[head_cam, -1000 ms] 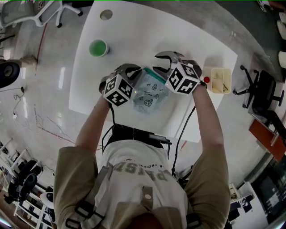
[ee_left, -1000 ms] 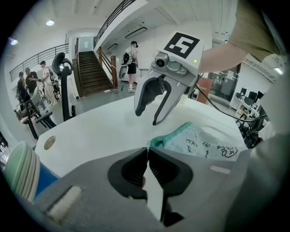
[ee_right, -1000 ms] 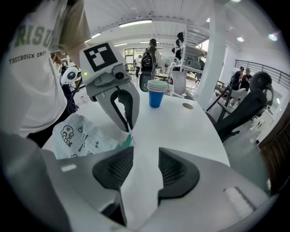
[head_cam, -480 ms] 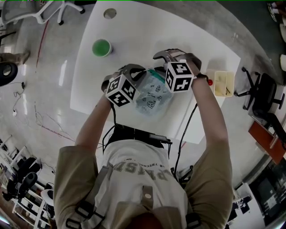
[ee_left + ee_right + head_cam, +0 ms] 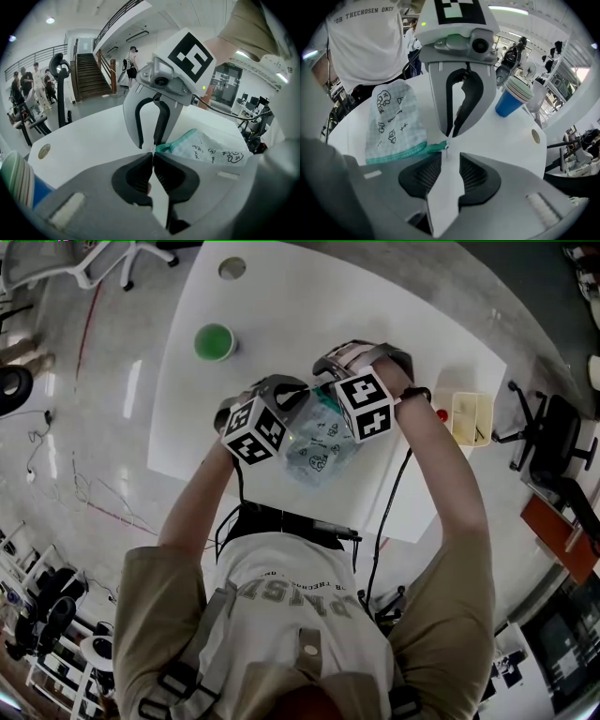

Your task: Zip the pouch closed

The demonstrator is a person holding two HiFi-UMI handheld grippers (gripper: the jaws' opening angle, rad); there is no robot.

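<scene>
Head view: we see glossy grey floor (image 5: 94,427) at the left, then the white table (image 5: 281,324) with a green cup (image 5: 214,341), and an office chair (image 5: 548,432) far right. The left gripper (image 5: 152,152) is clamped on the teal corner of the pouch (image 5: 319,442). From both jaw tips the pouch's length runs back toward the person's chest. The right gripper (image 5: 447,157) has just been closing. Its jaws are still apart, and the zip pull (image 5: 446,151) sits between the tips, unpinched.
</scene>
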